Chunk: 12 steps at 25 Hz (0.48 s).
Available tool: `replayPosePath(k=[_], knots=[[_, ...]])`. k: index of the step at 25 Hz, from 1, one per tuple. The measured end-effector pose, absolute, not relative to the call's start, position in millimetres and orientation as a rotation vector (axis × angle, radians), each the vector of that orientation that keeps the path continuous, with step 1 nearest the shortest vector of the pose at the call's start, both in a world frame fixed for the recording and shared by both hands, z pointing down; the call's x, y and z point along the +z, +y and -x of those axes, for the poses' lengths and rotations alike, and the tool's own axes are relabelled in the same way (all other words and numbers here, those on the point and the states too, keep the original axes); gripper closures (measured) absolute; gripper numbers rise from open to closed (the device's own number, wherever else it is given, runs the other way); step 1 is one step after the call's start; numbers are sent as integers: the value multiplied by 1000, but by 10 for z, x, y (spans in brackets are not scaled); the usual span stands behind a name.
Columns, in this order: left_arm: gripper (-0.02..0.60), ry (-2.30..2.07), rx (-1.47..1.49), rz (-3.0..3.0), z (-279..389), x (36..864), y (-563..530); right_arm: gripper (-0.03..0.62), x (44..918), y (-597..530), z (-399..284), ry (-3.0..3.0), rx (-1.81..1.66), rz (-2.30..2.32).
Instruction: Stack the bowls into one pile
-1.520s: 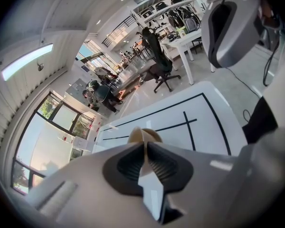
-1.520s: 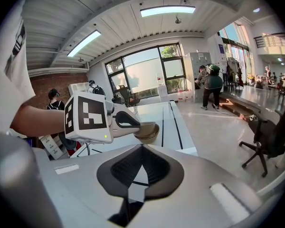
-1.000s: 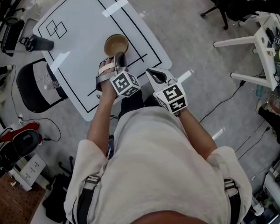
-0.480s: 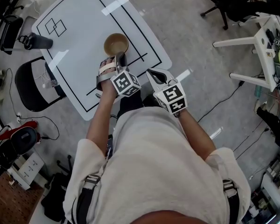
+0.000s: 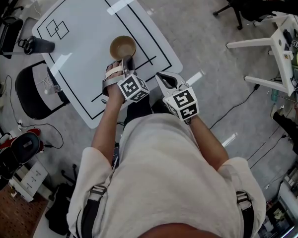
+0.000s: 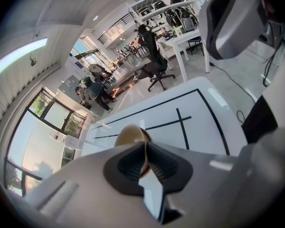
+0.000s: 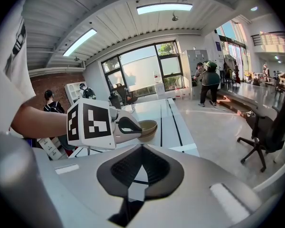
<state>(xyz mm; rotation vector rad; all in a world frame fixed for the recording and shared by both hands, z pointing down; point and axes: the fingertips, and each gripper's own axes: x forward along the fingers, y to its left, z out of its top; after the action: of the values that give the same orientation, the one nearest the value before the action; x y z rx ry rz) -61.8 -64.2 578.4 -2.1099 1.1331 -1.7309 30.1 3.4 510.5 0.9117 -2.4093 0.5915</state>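
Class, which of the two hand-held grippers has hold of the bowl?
The left hand-held gripper: its jaws pinch the tan bowl at its near rim. The right hand-held gripper hangs back beside it, holding nothing.

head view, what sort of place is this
Most likely an open-plan office or lab used as a work space. An office chair and a white desk stand nearby, loose cables trail about, and the white table is marked out with black lines.
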Motion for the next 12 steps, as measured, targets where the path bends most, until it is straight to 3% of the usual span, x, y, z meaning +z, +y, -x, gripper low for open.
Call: replayPosePath(k=[12], knots=[[569,1099,-1759,2137,587,5905,-651,595,5153,-19,-343,-2400,611,-926]])
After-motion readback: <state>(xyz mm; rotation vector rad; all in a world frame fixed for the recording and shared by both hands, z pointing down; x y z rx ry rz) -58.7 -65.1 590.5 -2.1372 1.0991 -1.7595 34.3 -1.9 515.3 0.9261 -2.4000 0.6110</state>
